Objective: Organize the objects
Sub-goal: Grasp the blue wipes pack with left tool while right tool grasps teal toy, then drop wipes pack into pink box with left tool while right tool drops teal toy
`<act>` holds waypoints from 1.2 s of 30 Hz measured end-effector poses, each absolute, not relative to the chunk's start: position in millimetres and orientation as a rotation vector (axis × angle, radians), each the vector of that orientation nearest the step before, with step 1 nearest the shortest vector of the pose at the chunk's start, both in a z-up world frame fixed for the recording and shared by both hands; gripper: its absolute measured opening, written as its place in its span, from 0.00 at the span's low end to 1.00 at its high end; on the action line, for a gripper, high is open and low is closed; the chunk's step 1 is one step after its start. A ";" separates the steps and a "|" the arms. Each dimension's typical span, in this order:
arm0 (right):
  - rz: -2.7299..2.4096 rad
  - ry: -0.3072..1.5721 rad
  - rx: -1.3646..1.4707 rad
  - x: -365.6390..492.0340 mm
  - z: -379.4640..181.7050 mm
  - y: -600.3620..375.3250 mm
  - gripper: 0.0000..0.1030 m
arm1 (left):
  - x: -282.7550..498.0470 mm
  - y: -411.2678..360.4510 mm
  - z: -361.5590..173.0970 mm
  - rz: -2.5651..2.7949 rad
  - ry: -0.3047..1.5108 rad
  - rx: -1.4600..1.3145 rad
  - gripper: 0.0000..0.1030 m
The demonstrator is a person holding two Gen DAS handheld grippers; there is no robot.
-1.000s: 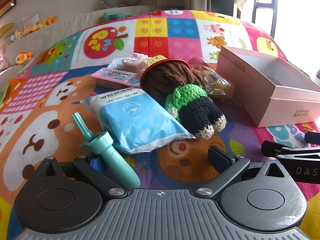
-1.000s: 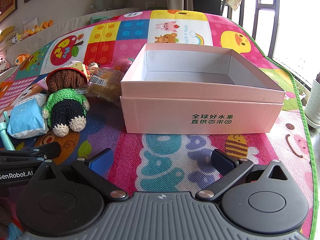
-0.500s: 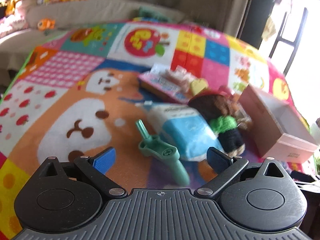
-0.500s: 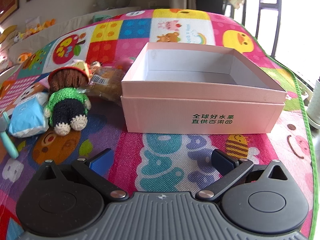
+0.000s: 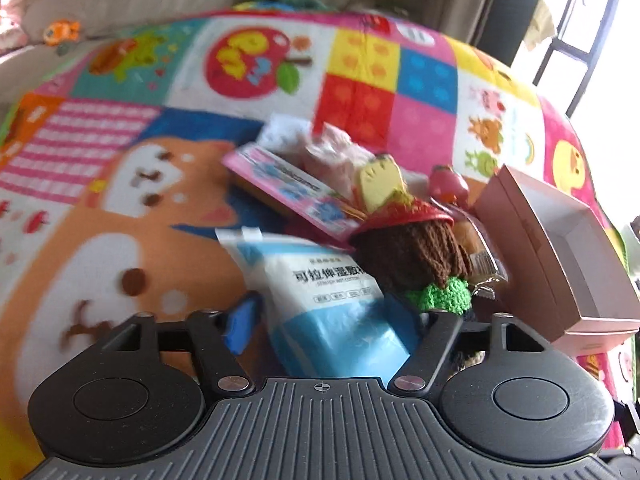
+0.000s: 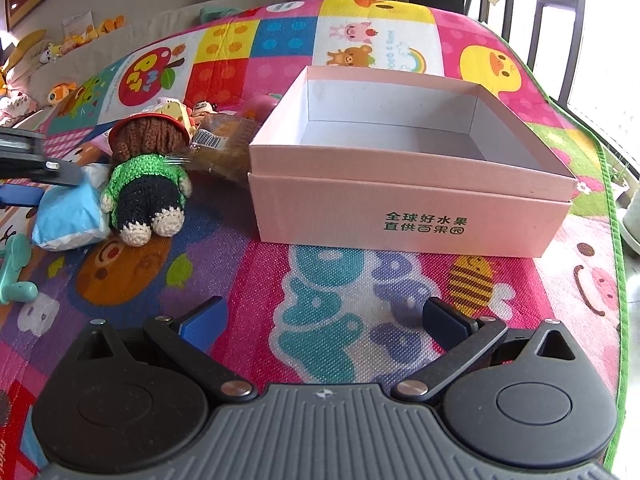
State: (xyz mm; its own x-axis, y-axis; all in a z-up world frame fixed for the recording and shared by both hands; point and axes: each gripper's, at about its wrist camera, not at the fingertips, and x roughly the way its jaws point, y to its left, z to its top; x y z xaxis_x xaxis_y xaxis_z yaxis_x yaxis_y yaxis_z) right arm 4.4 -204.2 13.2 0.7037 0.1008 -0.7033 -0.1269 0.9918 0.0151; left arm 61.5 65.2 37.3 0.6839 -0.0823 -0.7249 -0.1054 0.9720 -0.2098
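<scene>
A blue-and-white soft pack (image 5: 332,300) lies on the play mat between the fingers of my left gripper (image 5: 332,316). Its jaws are closing, and a gap still shows between the left blue pad and the pack. The right pad is hidden behind the pack and a crocheted doll (image 5: 412,252) that leans on it. In the right wrist view one of the left fingers (image 6: 48,168) reaches over the pack (image 6: 68,216) beside the doll (image 6: 148,184). My right gripper (image 6: 322,320) hangs open over bare mat in front of the empty pink box (image 6: 400,208).
Behind the doll lie a pink flat packet (image 5: 288,184), a yellow toy (image 5: 380,178), a red toy (image 5: 448,182) and a wrapped bread (image 6: 224,148). A teal plastic tool (image 6: 16,272) lies left of the pack. The pink box (image 5: 552,264) stands right of the pile.
My left gripper swung away, then came forward past the teal tool and now straddles the blue pack, with its jaws narrower. The right gripper has stayed put.
</scene>
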 end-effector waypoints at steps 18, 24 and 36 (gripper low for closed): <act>0.627 0.670 -0.173 -44.0 41.8 -90.2 1.00 | -24.3 176.0 97.2 -0.026 0.608 -0.289 0.54; 0.723 0.574 -0.287 -47.2 42.5 -0.3 0.85 | -52.5 209.3 83.6 0.020 0.606 -0.342 0.54; 0.616 0.708 -0.232 -3.6 21.7 42.6 0.45 | -72.0 238.9 55.2 0.035 0.614 -0.476 0.54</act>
State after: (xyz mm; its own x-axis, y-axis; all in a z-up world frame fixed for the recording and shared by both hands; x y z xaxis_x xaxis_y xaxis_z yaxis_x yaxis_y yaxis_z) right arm -3.6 42.6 21.7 0.5927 0.4489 -0.6687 -0.6005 0.7996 0.0046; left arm -72.0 238.9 55.2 0.8202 -0.1077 -0.5618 -0.1701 0.8918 -0.4192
